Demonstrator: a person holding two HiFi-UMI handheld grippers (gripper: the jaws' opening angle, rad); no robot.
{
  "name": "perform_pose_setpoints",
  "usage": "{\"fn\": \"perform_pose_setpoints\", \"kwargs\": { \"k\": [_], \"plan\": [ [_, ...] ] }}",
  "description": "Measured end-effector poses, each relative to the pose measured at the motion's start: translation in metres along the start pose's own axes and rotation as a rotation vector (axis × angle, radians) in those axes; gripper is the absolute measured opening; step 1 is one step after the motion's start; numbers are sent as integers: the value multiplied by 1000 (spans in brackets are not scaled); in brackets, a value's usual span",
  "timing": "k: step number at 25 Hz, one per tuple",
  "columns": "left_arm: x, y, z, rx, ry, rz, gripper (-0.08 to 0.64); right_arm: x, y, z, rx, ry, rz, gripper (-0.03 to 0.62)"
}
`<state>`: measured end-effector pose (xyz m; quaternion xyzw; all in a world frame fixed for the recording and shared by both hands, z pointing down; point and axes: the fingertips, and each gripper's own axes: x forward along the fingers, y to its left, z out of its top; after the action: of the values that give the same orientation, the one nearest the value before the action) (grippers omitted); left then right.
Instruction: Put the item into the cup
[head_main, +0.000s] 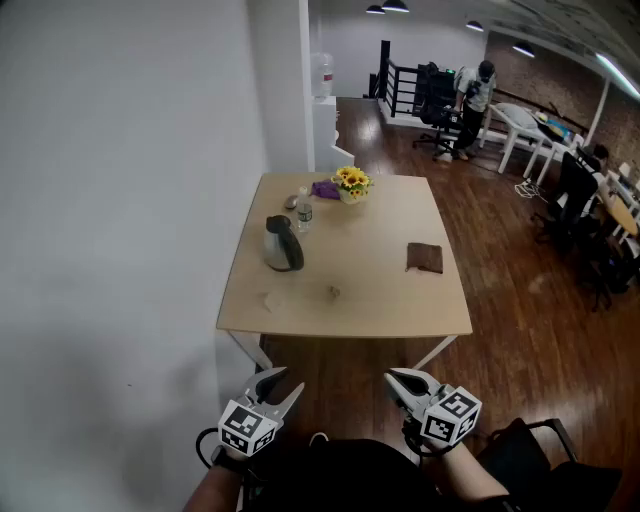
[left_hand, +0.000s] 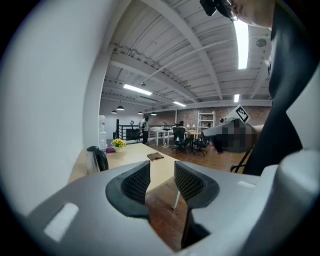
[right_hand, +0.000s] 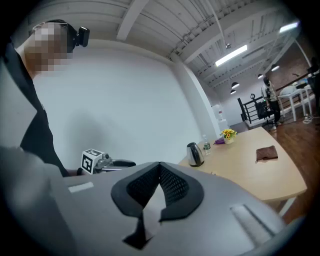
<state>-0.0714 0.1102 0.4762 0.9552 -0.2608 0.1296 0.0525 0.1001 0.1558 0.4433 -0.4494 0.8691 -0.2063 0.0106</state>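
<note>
Well short of the desk (head_main: 400, 310), the left tongs (head_main: 283, 383) gape empty and the right tongs (head_main: 395, 378) are pinched shut on nothing; the small item (head_main: 333, 291) lies on its near half, straight ahead, about midway between both

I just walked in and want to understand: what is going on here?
A person holds two grippers short of the table, touching nothing. The left gripper is open and empty; the right gripper is shut on nothing. A kettle, a bottle and flowers stand on the table.
</note>
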Motion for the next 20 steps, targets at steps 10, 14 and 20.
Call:
{"fn": "perform_pose_setpoints", "kwargs": {
  "k": [10, 14, 20],
  "plan": [
    [-2, 38, -1, -1, -4, -7, 146, 40, -2, 8, 6, -6, -9, 8],
    [-5, 57, -4, -1, -5, -16, 146, 57, -1, 11, 4, -17, -22, 8],
    [1, 77, -13, -15, 8, -30, 146, 75, -7, 10, 97, -32, -30, 8]
  ]
}}
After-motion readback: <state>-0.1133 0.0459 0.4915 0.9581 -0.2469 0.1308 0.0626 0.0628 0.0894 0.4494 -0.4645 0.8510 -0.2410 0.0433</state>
